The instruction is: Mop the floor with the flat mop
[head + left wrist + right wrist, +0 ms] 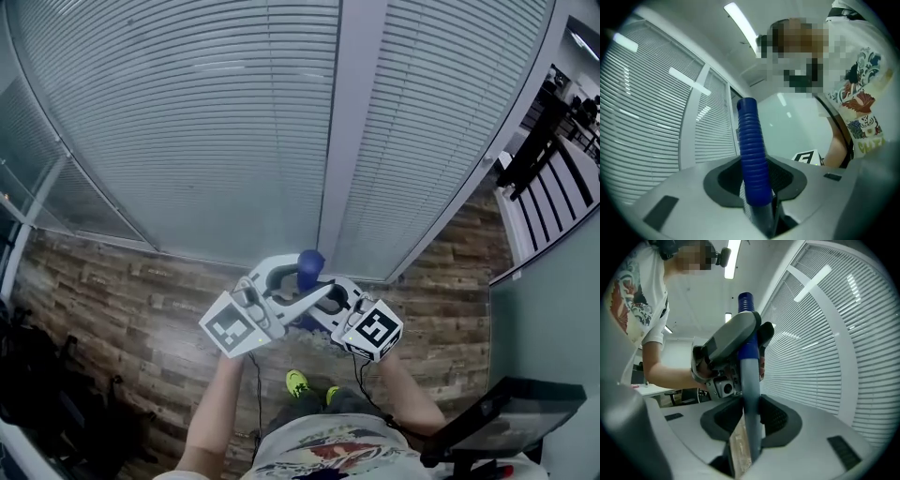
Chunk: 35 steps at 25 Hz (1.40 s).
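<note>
**Both grippers on the mop handle, head out of sight**

I have the left gripper (758,187) clamped on the ribbed blue grip (752,150) that tops the grey, tube-shaped mop handle (751,394). Its pads press the grip from both sides. The right gripper (751,427) is closed on the bare grey shaft just below, and the two sit almost touching.

The handle stands close in front of me, near the foot of the white slatted blinds (187,122). Its long axis runs nearly upright, with the blue end pointing up toward my head camera. The far end drops away below the grippers to the brown wood-plank floor (122,300).

No view shows the flat mop head. I judge it rests somewhere under or just ahead of my hands, by the green shoes (298,382).

The left gripper sits nearer the top, so I would steer with it and drive the push from the lower right grip. The stroke should follow the line of the shaft along the floor.
</note>
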Available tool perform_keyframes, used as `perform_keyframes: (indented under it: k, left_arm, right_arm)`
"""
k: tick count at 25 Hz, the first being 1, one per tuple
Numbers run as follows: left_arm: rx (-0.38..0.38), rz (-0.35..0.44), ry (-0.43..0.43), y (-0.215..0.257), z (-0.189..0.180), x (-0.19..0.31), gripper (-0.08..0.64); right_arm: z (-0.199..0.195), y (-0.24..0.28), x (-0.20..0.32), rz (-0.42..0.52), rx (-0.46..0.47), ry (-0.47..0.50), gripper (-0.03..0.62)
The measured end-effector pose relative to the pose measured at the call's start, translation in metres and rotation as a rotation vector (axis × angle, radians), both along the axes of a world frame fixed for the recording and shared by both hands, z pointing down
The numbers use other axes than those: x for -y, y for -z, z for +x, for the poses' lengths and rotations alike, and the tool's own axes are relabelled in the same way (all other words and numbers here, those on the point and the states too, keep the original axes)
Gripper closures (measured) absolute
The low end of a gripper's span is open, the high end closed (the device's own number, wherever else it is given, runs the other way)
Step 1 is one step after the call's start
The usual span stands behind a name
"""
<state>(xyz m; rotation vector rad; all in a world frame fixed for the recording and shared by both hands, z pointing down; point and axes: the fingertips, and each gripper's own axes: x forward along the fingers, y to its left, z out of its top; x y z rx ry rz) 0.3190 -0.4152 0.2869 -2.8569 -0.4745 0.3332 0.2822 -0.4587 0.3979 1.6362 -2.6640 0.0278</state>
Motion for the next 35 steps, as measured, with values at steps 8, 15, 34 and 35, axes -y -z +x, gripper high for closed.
perform_keyframes:
  k: [8, 15, 34, 35]
  left_arm:
    - [0.064, -0.016, 0.138, -0.018, -0.036, -0.085, 0.443]
    - [0.077, -0.014, 0.241, -0.054, -0.046, -0.231, 0.445]
    - [0.327, -0.112, 0.431, -0.156, -0.153, -0.433, 0.416]
    - [0.329, -0.127, 0.438, -0.161, -0.159, -0.441, 0.411]
  right_arm:
    - [-0.039, -0.014, -0.084, 0.017, 0.039, 0.063, 0.473]
    - [-0.049, -0.049, -0.221, -0.017, 0.118, 0.105, 0.453]
    - [-0.157, -0.134, -0.418, -0.158, 0.147, 0.197, 0.422]
    - [-0.163, -0.140, -0.426, -0.166, 0.150, 0.189, 0.422]
